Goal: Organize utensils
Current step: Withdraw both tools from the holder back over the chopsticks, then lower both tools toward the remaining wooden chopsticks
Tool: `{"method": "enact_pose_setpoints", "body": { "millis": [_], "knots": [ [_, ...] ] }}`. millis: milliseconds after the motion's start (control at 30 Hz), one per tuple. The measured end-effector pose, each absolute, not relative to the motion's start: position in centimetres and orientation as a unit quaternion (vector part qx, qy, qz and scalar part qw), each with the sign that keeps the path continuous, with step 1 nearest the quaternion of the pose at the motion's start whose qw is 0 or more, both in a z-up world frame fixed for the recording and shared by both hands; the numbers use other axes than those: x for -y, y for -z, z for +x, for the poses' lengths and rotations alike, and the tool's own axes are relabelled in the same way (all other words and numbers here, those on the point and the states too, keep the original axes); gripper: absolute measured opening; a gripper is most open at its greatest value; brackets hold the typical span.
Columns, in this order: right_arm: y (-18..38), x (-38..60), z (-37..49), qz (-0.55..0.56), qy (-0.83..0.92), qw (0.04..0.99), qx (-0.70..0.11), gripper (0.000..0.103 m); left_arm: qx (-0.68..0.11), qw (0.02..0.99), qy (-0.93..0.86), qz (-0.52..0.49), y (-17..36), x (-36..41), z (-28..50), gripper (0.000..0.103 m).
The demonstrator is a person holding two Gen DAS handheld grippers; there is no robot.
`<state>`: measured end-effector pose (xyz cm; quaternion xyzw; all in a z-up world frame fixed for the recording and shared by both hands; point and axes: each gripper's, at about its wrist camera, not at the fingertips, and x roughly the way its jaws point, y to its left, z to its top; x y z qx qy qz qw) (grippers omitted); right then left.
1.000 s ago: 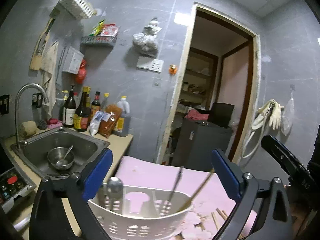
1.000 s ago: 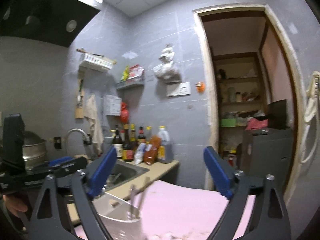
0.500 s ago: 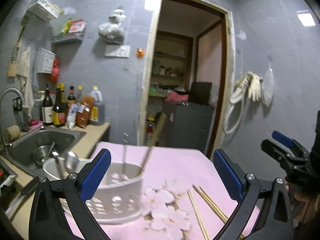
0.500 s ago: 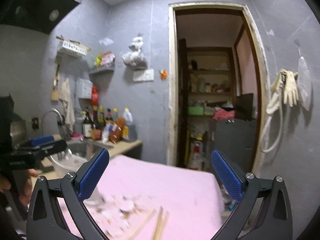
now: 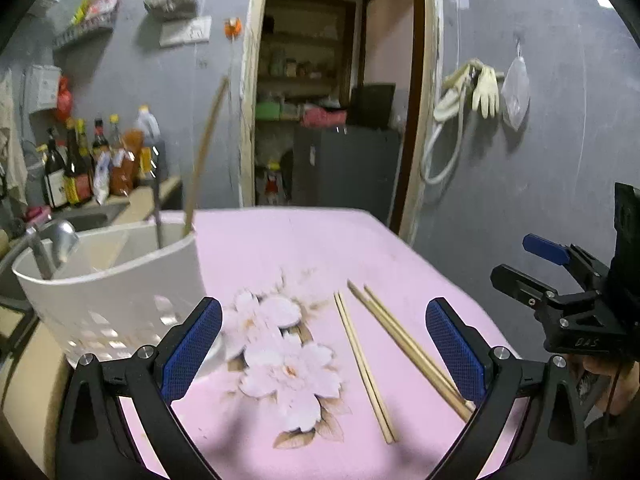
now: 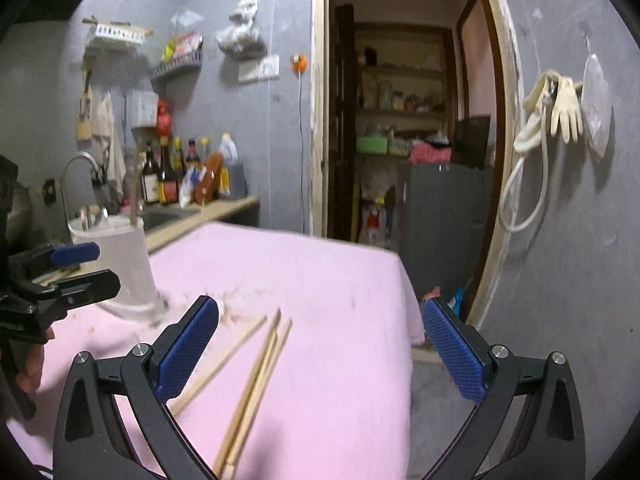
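A white plastic utensil basket (image 5: 116, 280) stands at the left of the pink floral tablecloth (image 5: 288, 240); it holds a metal spoon (image 5: 60, 240) and a wooden chopstick (image 5: 204, 148). Several wooden chopsticks (image 5: 372, 352) lie loose on the cloth. My left gripper (image 5: 320, 348) is open and empty, above the cloth just right of the basket. My right gripper (image 6: 320, 352) is open and empty above the chopsticks (image 6: 256, 376). The basket (image 6: 120, 264) shows at the left in the right wrist view, behind the left gripper's fingers (image 6: 76, 254).
A counter with a sink (image 5: 92, 212) and several sauce bottles (image 5: 80, 164) lies left of the table. An open doorway (image 5: 332, 92) with a grey cabinet (image 5: 344, 168) is behind. The table's right edge (image 6: 404, 300) drops off toward the wall with hanging gloves (image 6: 564, 108).
Both grippers have swung right and tilted down, away from the basket toward the loose chopsticks. Both stay open and empty.
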<state>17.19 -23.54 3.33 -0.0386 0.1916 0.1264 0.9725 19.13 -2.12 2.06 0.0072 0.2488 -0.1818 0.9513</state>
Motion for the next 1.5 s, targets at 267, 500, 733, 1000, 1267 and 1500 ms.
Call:
{"method": "enact_pose_setpoints", "body": {
  "millis": [267, 500, 733, 1000, 1267, 1500],
  "knots": [
    [-1.0, 23.7, 18.9, -0.038, -0.142, 0.954, -0.261, 0.085, -0.313, 0.929, 0.193, 0.035, 0.6, 3.4, 20.9, 0.095],
    [0.6, 22.9, 20.0, -0.049, -0.159, 0.937, -0.308, 0.068, -0.384, 0.896, 0.214, 0.056, 2.9, 4.6, 23.3, 0.064],
    [1.7, 22.3, 21.1, -0.056, -0.177, 0.918, -0.351, 0.049, -0.438, 0.867, 0.229, 0.061, 4.9, 5.4, 25.4, 0.038],
    [2.4, 21.7, 22.0, -0.057, -0.187, 0.903, -0.383, 0.046, -0.455, 0.861, 0.221, 0.063, 5.8, 5.2, 26.5, 0.033],
    [3.0, 20.7, 22.7, -0.075, -0.190, 0.893, -0.400, 0.045, -0.458, 0.858, 0.223, 0.064, 5.8, 5.7, 28.0, 0.032],
    [3.0, 20.9, 23.3, -0.077, -0.181, 0.893, -0.404, 0.042, -0.465, 0.854, 0.224, 0.059, 5.7, 6.2, 29.2, 0.022]
  ]
}}
